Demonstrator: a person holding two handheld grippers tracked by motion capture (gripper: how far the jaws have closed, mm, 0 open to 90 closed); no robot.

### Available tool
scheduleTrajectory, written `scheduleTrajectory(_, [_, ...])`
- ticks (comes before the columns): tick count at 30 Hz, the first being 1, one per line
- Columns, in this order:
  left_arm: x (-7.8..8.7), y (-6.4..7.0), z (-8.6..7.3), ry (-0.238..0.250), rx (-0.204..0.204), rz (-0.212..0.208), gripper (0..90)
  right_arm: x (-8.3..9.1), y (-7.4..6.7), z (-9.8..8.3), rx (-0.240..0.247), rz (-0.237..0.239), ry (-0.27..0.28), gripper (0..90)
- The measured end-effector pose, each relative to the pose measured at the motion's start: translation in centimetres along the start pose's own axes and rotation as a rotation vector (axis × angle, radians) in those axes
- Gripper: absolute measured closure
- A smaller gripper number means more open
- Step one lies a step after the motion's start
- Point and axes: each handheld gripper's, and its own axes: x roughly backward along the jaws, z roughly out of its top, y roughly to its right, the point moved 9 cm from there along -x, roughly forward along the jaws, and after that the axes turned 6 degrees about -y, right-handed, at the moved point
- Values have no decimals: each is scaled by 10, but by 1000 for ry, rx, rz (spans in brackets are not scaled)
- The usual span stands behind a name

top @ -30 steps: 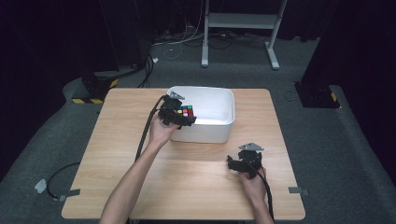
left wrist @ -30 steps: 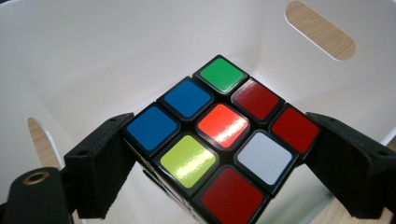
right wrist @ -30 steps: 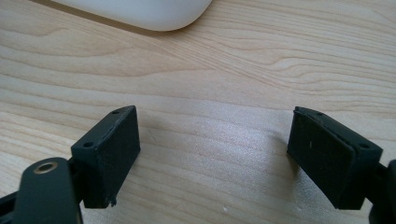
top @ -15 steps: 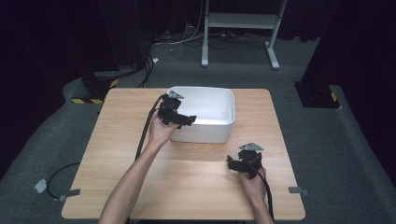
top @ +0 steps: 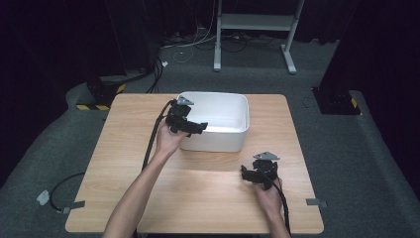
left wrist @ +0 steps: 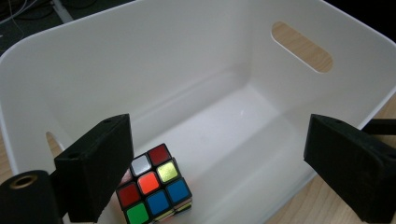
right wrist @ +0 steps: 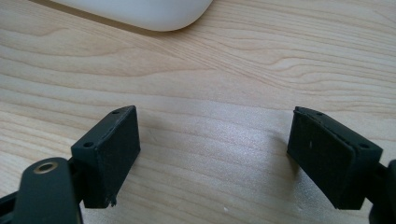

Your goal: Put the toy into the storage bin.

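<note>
Cube [left wrist: 154,189] now lies in the bin [left wrist: 196,56], dropped from the wide-open left gripper [left wrist: 219,158].

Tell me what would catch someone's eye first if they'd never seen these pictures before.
Probably the colourful puzzle cube, lying on the floor of the white bin at the far middle of the wooden table. Next, the left gripper, poised over the bin's near-left rim with its jaws wide apart and nothing between them. The right gripper sits low over bare wood in front of the bin, also open.
</note>
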Motion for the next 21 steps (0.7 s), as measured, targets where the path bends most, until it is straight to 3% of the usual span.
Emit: scheduleTrajectory(21, [20,2,0,26,-14,-21,106,0,0,0,0,0,0,166])
